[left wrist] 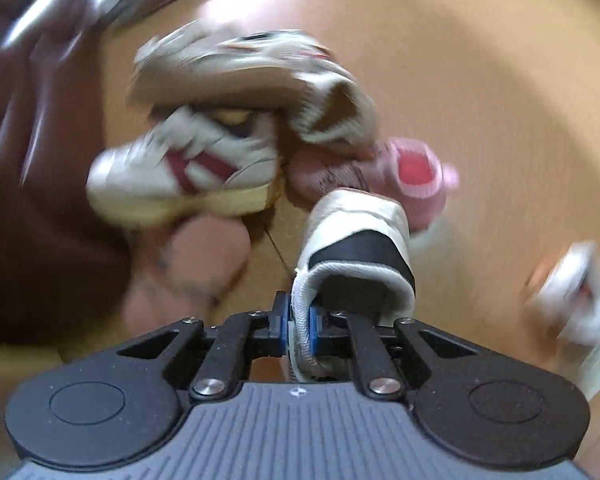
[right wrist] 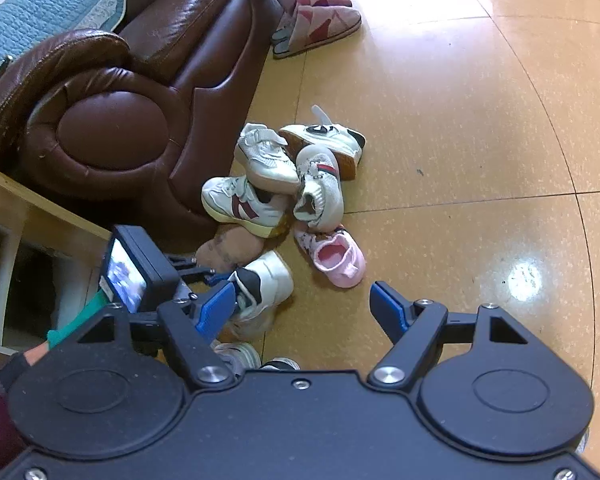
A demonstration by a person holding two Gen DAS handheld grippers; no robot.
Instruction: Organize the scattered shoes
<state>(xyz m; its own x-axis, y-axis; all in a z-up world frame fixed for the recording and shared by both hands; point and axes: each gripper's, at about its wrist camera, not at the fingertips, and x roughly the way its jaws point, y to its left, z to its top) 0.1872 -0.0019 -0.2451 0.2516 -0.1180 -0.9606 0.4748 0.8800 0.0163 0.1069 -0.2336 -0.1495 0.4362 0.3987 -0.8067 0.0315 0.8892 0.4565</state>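
Note:
My left gripper [left wrist: 300, 330] is shut on the heel collar of a white shoe with a black patch [left wrist: 356, 232]. The collar's edge is pinched between the blue pads. The same shoe [right wrist: 270, 280] lies low over the floor at the near edge of a pile. The pile holds a white sneaker with red stripes [right wrist: 240, 204], a pink shoe [right wrist: 336, 258], a grey shoe with a striped band [right wrist: 320, 188] and a white shoe with a brown sole [right wrist: 324, 140]. My right gripper [right wrist: 302, 302] hangs open above the floor, near the pink shoe, with nothing between its fingers.
A brown leather sofa [right wrist: 140, 80] stands left of the pile. A pale wooden shelf [right wrist: 20, 208] is at the near left. Patterned slippers [right wrist: 320, 24] lie farther back. Another white shoe [left wrist: 572, 292] lies to the right. Tan tiled floor [right wrist: 460, 160] spreads right.

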